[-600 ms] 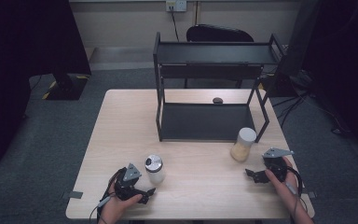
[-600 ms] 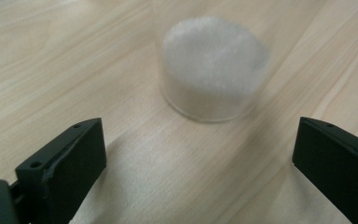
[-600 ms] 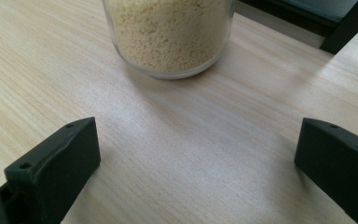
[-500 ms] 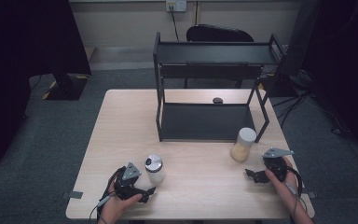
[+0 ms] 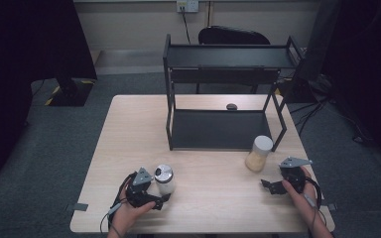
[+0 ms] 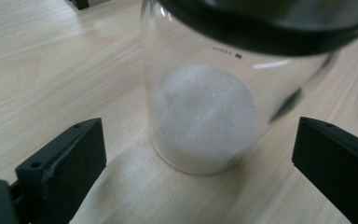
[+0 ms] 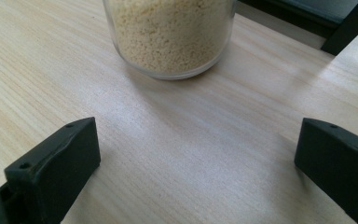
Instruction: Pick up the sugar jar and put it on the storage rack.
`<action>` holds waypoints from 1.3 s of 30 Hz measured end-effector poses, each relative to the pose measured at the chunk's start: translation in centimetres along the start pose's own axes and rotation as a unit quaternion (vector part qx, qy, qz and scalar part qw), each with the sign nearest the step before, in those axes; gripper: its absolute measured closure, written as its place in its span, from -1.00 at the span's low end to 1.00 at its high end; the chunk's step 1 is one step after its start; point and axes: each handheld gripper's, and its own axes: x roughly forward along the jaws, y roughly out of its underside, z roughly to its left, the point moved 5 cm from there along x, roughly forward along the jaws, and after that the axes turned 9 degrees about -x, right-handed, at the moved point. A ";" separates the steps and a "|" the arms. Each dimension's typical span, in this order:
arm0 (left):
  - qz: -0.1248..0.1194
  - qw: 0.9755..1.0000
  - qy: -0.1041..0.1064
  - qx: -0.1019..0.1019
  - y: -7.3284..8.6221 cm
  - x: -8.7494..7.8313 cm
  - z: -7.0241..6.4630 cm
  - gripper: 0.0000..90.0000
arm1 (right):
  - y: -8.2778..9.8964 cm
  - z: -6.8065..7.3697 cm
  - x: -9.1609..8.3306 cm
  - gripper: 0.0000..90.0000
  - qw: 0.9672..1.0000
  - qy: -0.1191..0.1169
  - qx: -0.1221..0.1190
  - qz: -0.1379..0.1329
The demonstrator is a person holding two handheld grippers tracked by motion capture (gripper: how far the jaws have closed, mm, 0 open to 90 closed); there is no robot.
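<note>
My left tongs stand wide open at the white-powder jar, which sits on the bench well in front of the black rack, toward its left; the jar stands between the jaws, untouched. My right tongs gape empty just short of the grain jar, by the rack's right front leg

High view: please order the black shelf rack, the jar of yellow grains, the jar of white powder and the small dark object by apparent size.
1. black shelf rack
2-3. jar of yellow grains and jar of white powder: look alike, no ranking
4. small dark object
</note>
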 end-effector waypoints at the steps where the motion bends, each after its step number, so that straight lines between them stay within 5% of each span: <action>1: 0.000 1.000 0.000 0.000 0.0 0.0 0.0 -0.94 | 0.0 0.0 0.0 -1.00 1.000 0.000 0.000 0.000; 21: -0.014 1.000 0.012 0.010 -1.8 1.8 -0.2 -0.58 | 0.0 0.0 0.0 -1.00 1.000 0.000 0.000 0.000; 39: 0.014 0.999 0.015 0.033 -3.7 2.2 -0.8 -0.35 | 0.0 0.0 0.0 -1.00 1.000 0.000 0.000 0.000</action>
